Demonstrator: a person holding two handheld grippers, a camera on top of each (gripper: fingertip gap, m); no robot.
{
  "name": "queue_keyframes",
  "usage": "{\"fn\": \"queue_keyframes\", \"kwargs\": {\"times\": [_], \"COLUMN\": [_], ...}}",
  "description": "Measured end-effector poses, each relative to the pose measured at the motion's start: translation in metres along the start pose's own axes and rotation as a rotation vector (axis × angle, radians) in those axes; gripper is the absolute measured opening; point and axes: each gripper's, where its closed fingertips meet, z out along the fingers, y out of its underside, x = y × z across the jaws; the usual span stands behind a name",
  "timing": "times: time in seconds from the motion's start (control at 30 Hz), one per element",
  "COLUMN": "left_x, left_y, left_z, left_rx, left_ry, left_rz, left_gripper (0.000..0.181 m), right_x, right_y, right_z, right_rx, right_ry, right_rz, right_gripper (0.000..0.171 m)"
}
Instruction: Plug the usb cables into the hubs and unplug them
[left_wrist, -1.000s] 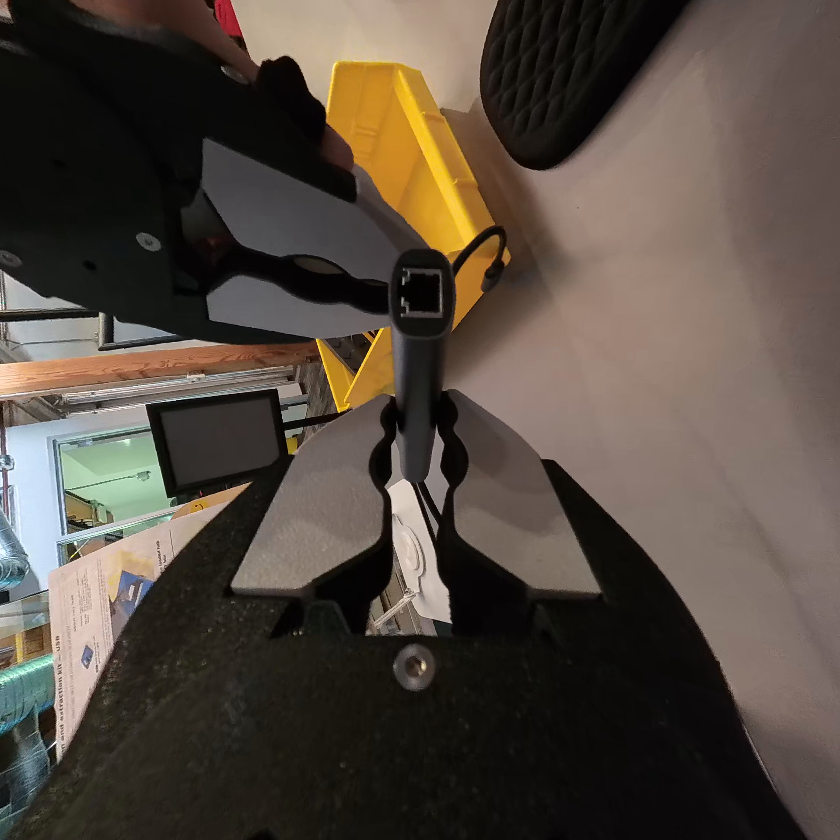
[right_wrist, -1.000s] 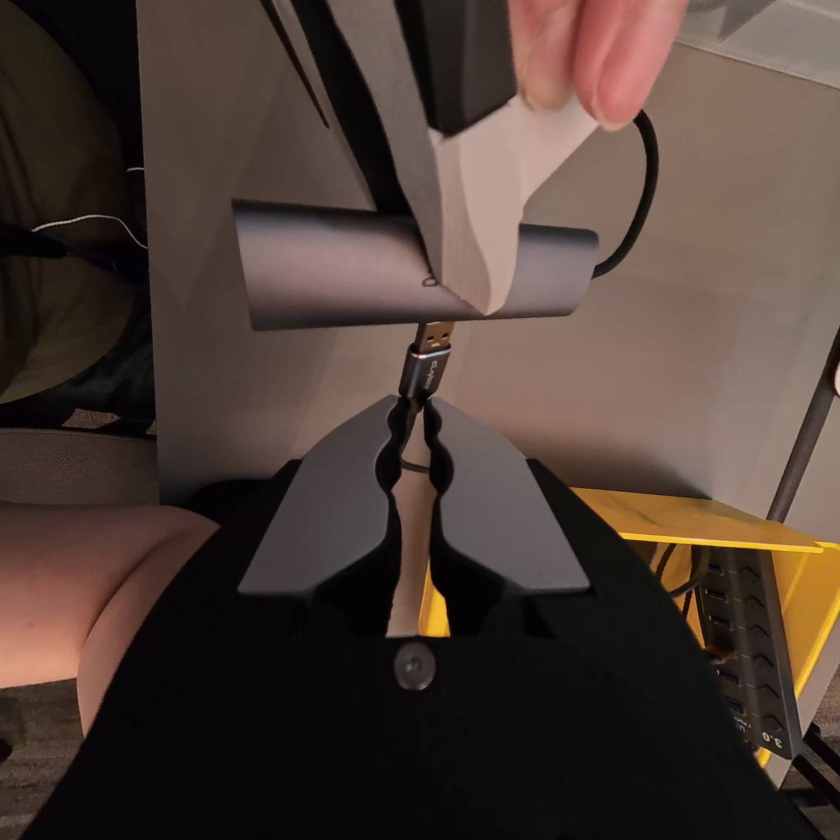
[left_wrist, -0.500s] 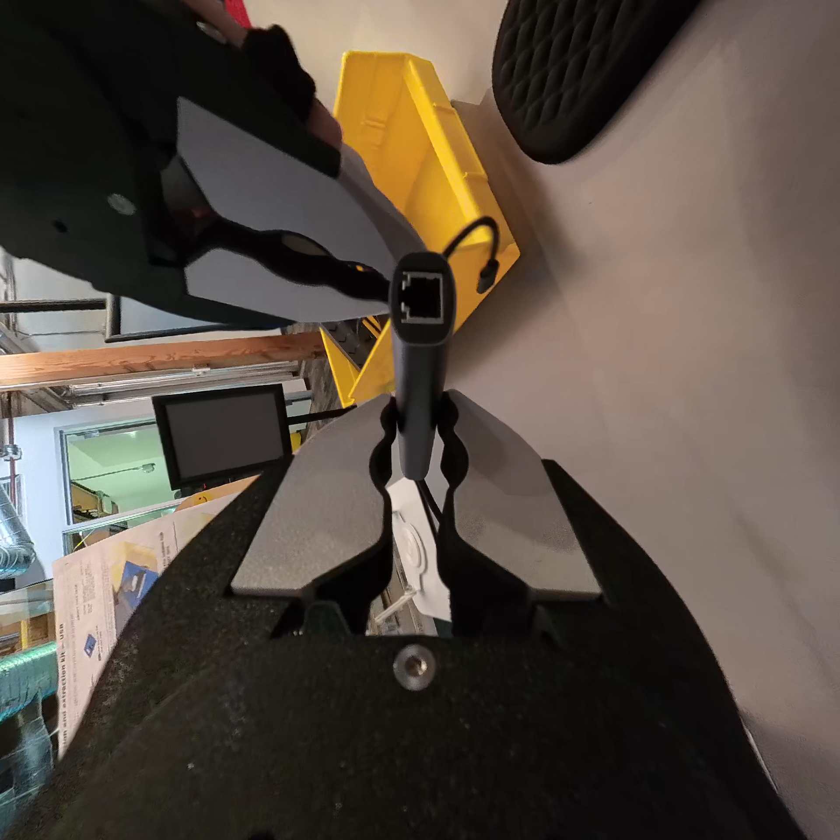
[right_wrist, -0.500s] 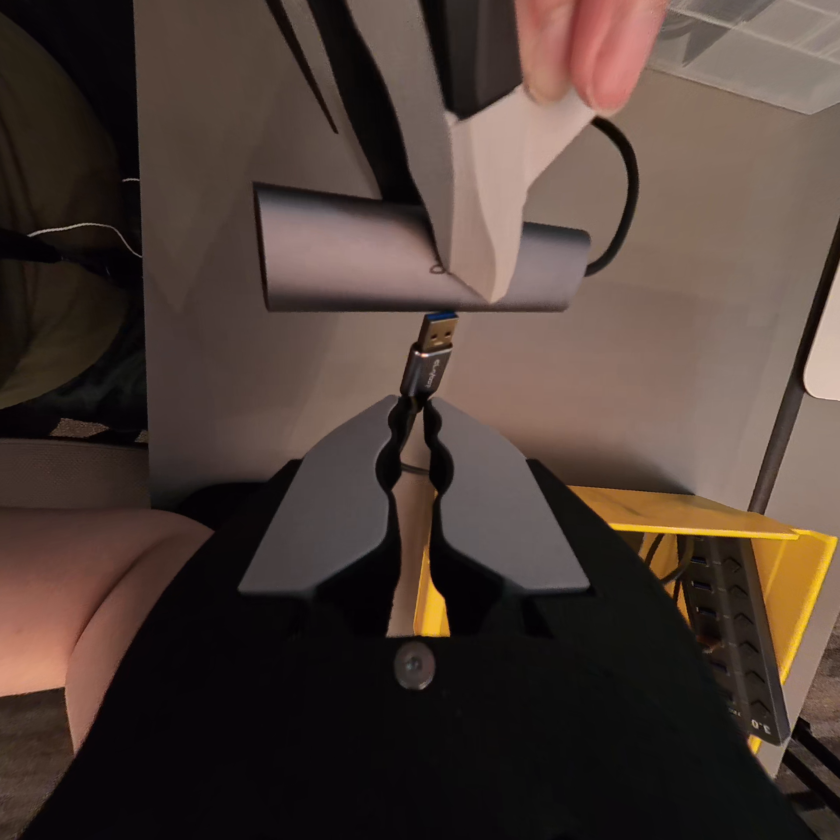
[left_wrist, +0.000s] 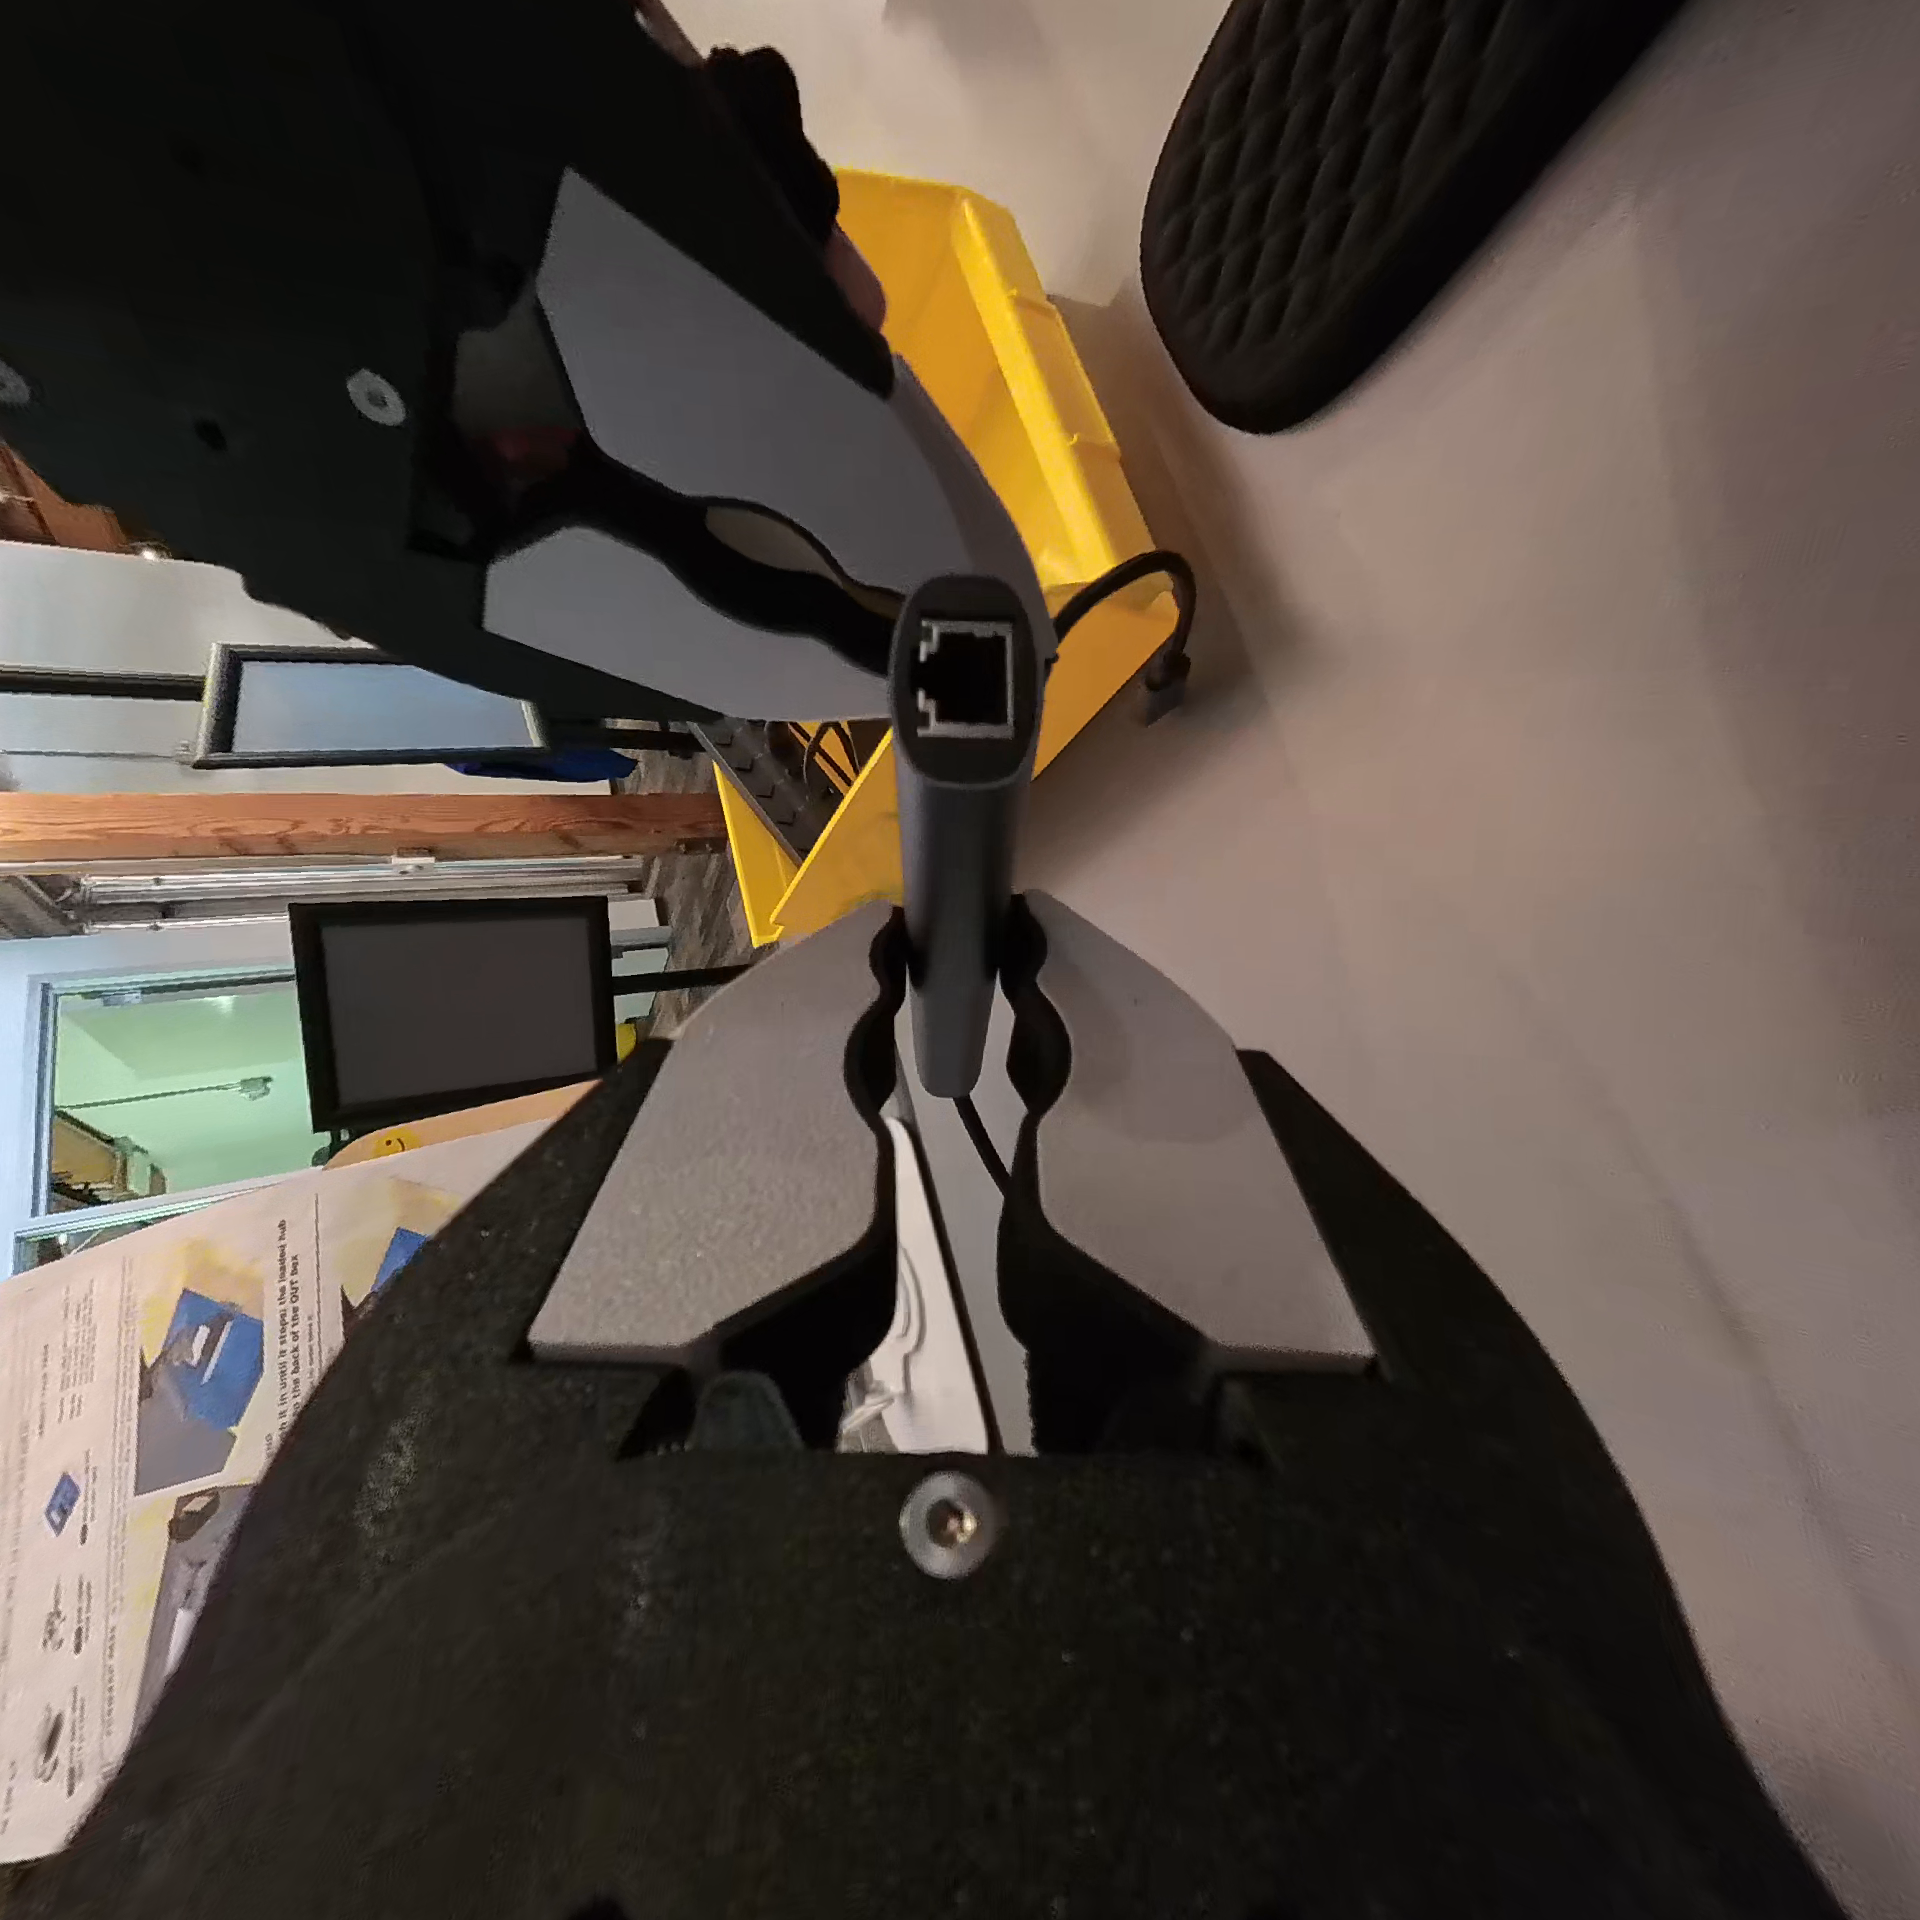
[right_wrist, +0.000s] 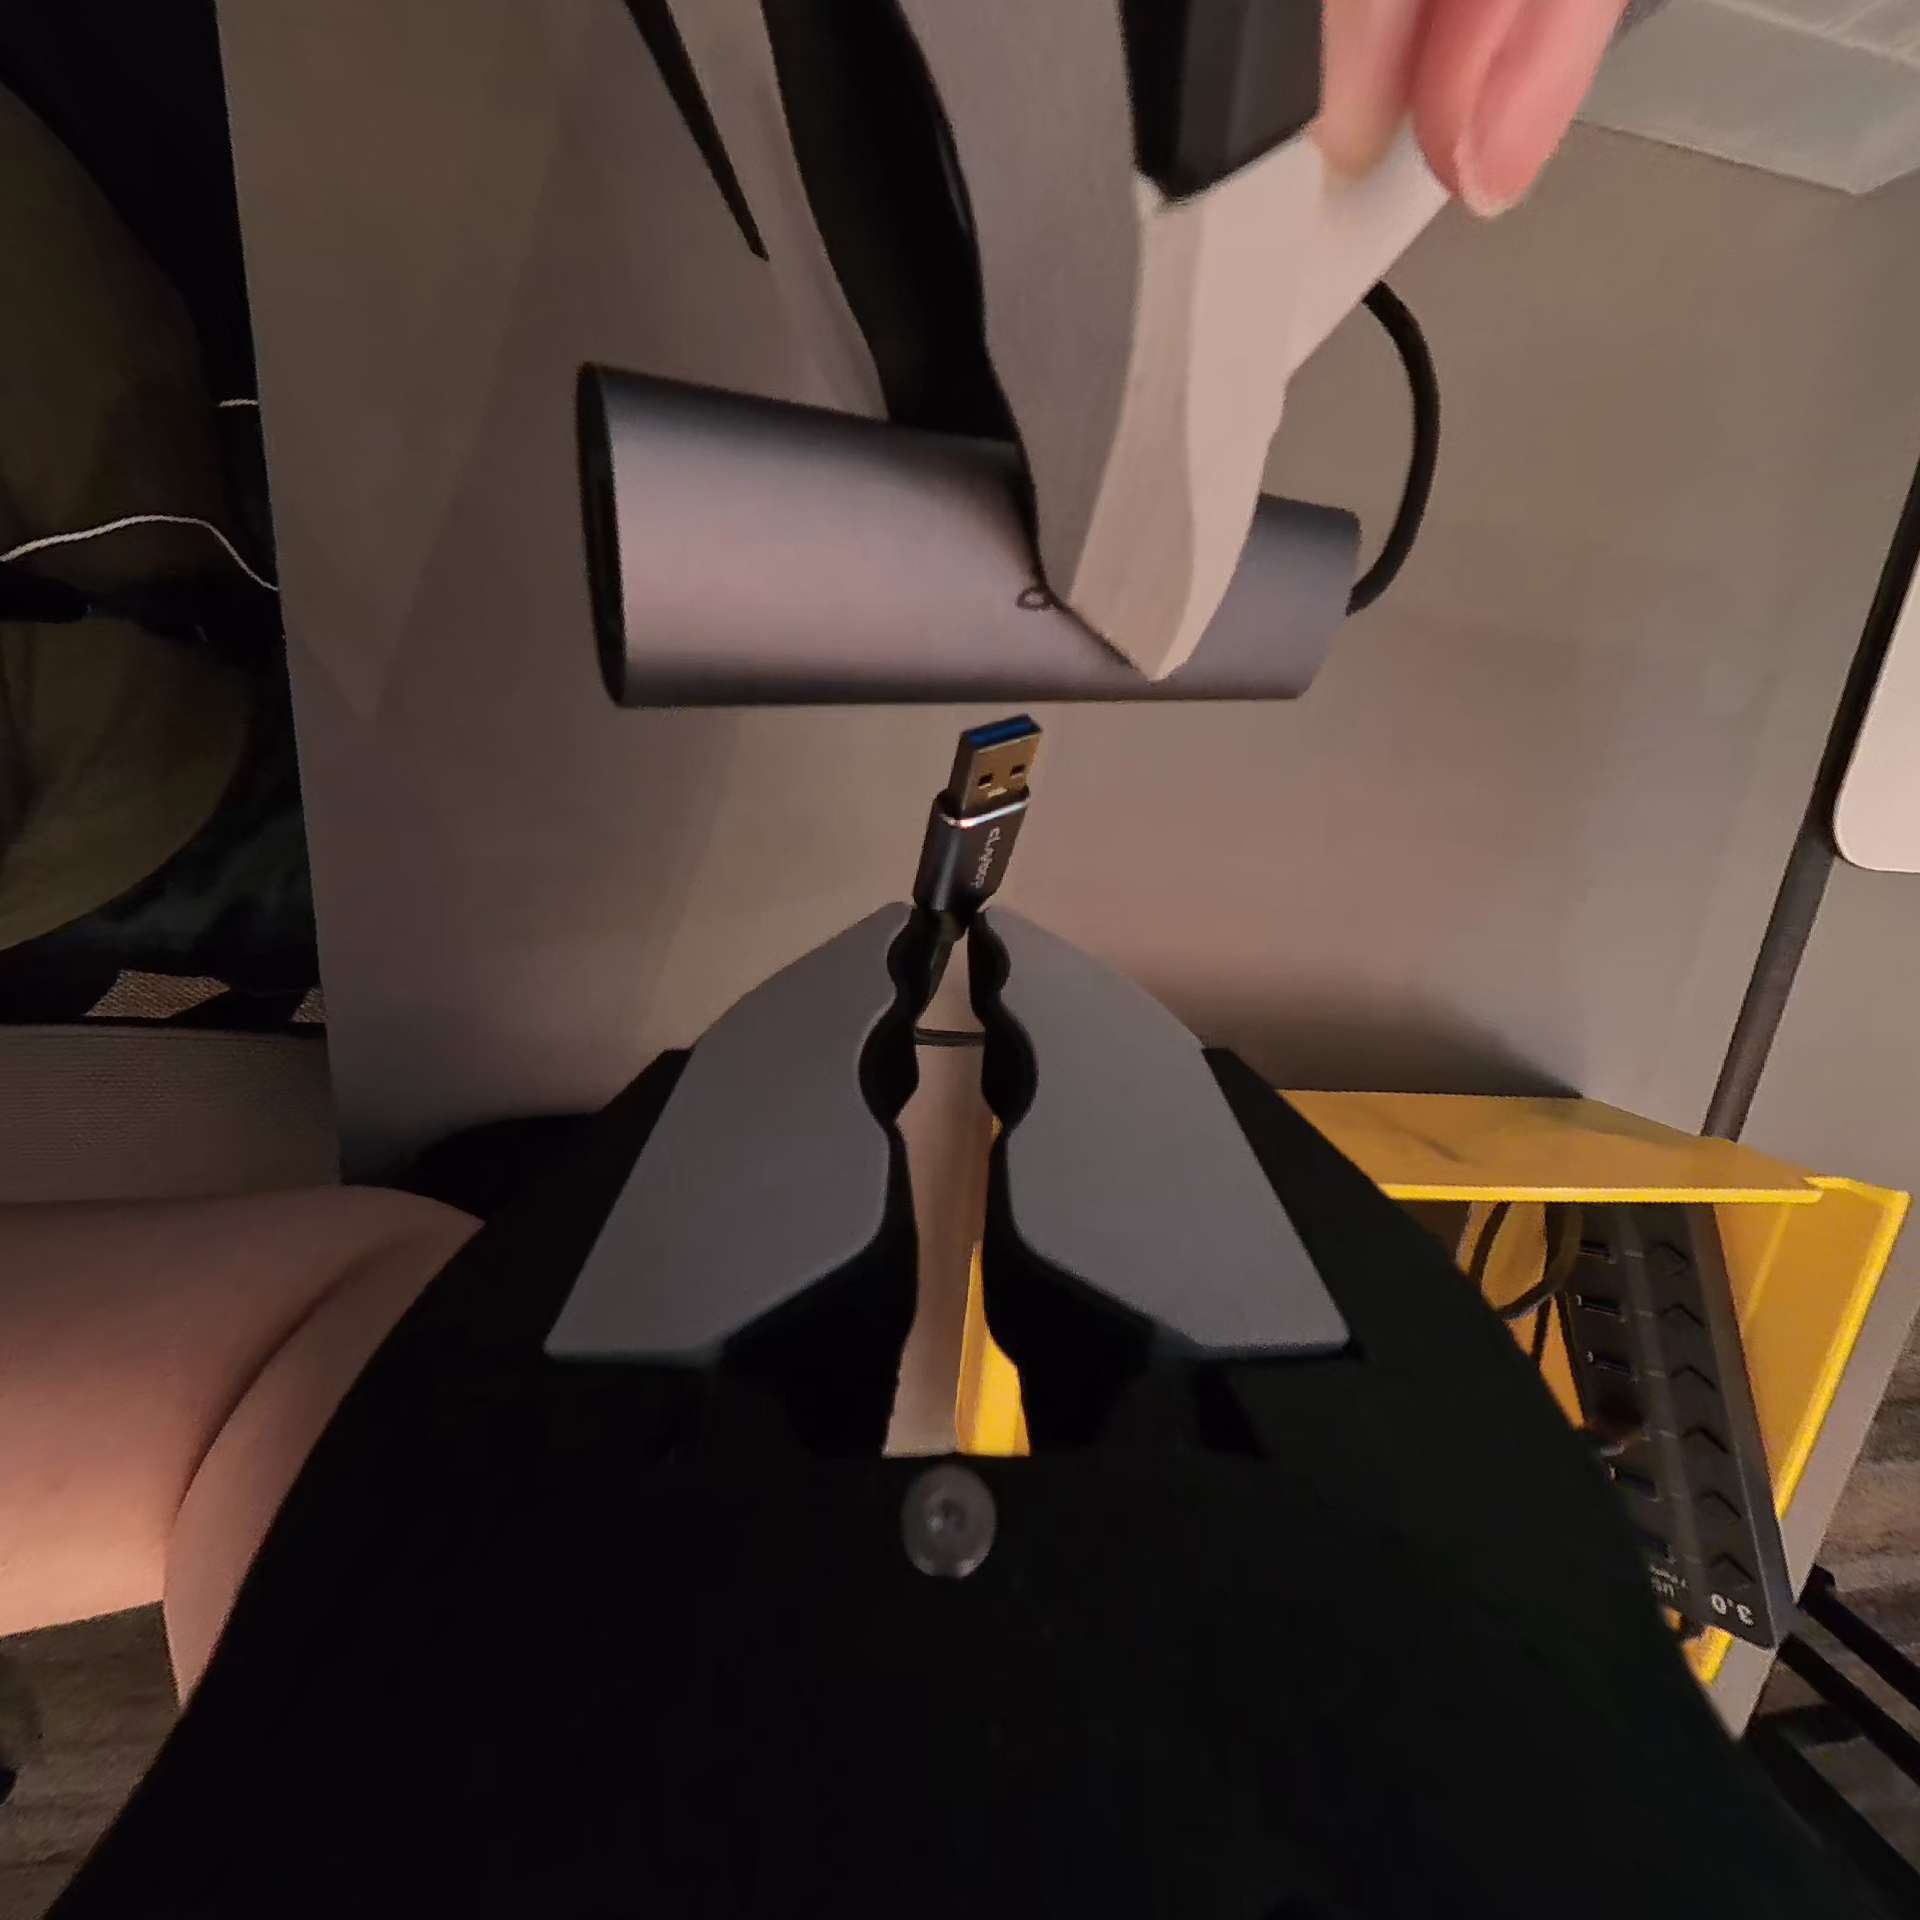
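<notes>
My left gripper (left_wrist: 956, 935) is shut on a slim grey hub (left_wrist: 961, 831), held in the air with its square end port facing the camera. The same hub (right_wrist: 831, 561) lies crosswise in the right wrist view, clamped by the left gripper's fingers (right_wrist: 1164, 499). My right gripper (right_wrist: 940, 925) is shut on a USB cable just behind its dark plug (right_wrist: 971, 842). The plug's metal tip with a blue insert points up at the hub's long side and stands a short way clear of it. The right gripper (left_wrist: 727, 540) also shows at the upper left of the left wrist view.
A yellow bin (right_wrist: 1766, 1299) holds a long black multi-port hub (right_wrist: 1694, 1455) and cables; it also shows in the left wrist view (left_wrist: 997, 343). The hub's own cable loops to a plug (left_wrist: 1169, 686) on the grey table (left_wrist: 1507, 831). A black quilted pad (left_wrist: 1351, 187) lies beyond. Across from one pair of fingers to the other is roughly 5 centimetres.
The USB plug has come out of the hub's side port. My right gripper has drawn back from the hub with the cable. My left gripper keeps its grip on the hub.
</notes>
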Motion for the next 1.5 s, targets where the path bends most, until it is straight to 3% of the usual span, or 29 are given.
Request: {"fn": "queue_keyframes", "kwargs": {"times": [1.0,1.3,1.5], "left_x": [0.017,0.015,0.006], "left_y": [0.005,0.008,0.018], "left_z": [0.003,-0.005,-0.014], "left_rx": [-0.096,-0.100,-0.115], "left_ry": [0.092,0.087,0.041], "left_rz": [0.069,0.054,0.029], "left_gripper": [0.017,0.017,0.017], "right_x": [-0.001,-0.001,0.010], "right_y": [-0.003,-0.013,-0.027], "right_z": [0.017,0.015,0.008], "right_rx": [-0.102,-0.019,0.160], "right_ry": [0.016,-0.017,-0.060], "right_rz": [-0.048,-0.055,-0.012], "right_gripper": [0.007,0.007,0.007]}}
